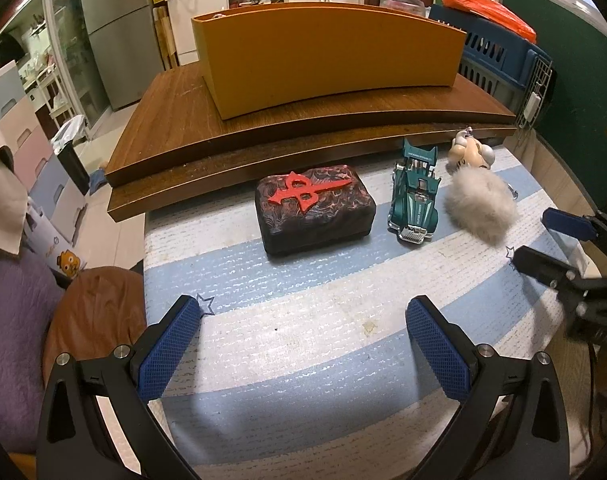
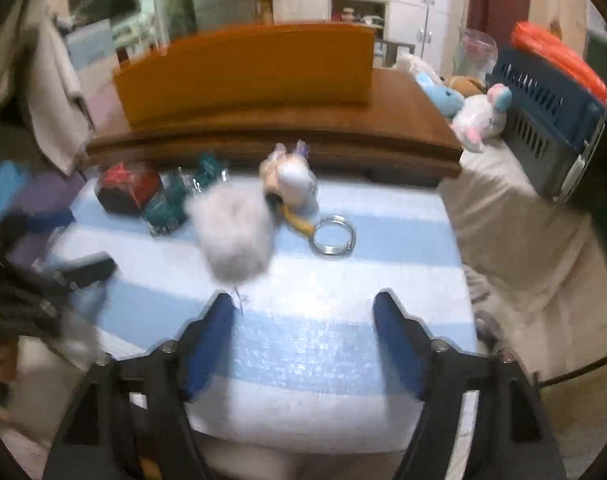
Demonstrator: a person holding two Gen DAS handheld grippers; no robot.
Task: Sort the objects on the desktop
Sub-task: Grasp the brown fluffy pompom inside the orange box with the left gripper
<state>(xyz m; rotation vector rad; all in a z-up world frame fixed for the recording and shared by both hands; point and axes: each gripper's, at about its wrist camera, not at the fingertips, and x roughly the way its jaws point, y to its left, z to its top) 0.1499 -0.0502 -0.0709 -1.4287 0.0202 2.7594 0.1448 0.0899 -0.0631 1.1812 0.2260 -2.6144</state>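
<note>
Orange bin [image 1: 327,52]: on the wooden riser [image 1: 175,132] along the striped mat's [image 1: 303,344] far edge.
Dark case [image 1: 313,210]: red emblem on top, mid-mat below the riser.
Fur pom-pom [image 1: 481,204]: toward the right edge (figurine and key ring attached).
Teal toy car [image 1: 415,200]: between case and pom-pom.
Left gripper [image 1: 303,344]: jaws wide apart, empty.
Right gripper [image 2: 303,344]: jaws apart, nothing between.

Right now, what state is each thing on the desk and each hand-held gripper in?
Left hand-held gripper: open, empty, over the striped mat.
Right hand-held gripper: open, empty.
Orange bin: upright on the wooden riser, contents hidden.
Dark box with red emblem: closed, lying flat.
Teal toy car: on its wheels.
Fluffy pom-pom keychain: lying on the mat, untouched.
Key ring: flat.
</note>
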